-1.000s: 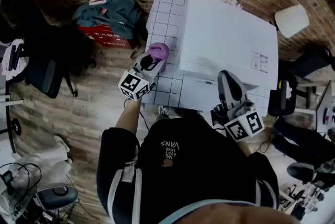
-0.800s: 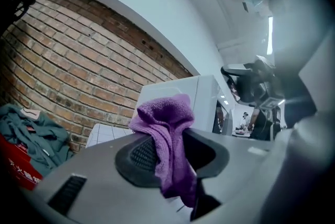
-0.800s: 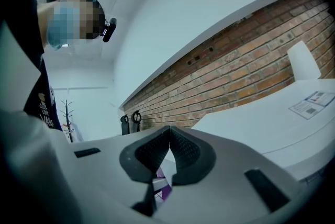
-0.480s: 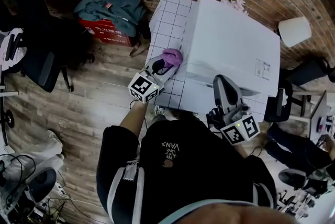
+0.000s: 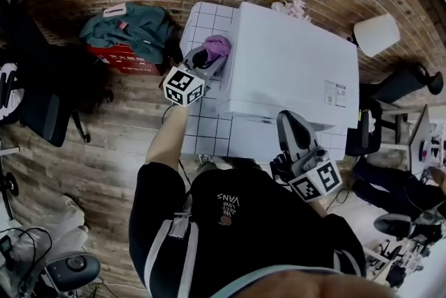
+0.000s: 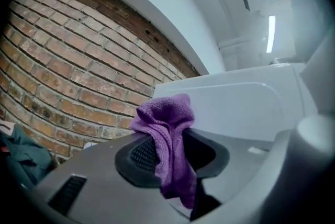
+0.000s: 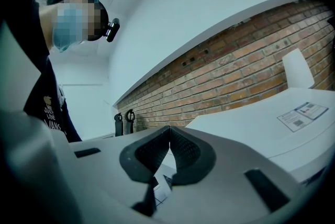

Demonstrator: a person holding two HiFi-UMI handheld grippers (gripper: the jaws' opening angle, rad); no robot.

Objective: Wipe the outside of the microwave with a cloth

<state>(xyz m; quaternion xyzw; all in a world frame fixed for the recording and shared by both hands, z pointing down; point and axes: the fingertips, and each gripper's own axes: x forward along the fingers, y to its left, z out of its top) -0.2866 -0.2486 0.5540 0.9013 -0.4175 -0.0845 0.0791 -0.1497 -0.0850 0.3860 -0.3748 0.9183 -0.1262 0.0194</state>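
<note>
The white microwave stands on a white checked table against the brick wall. My left gripper is shut on a purple cloth and holds it against the microwave's left side, near the back. In the left gripper view the cloth hangs bunched between the jaws with the microwave's white wall right behind it. My right gripper is shut on nothing, near the microwave's front edge; its view shows the pads meeting and the microwave top beyond.
A teal bag on a red box lies on the wooden floor left of the table. Black chairs stand farther left. A white lamp shade and a dark chair are at the right.
My left gripper has carried the purple cloth along the microwave's left side toward the back wall. The right gripper has shifted slightly left.
</note>
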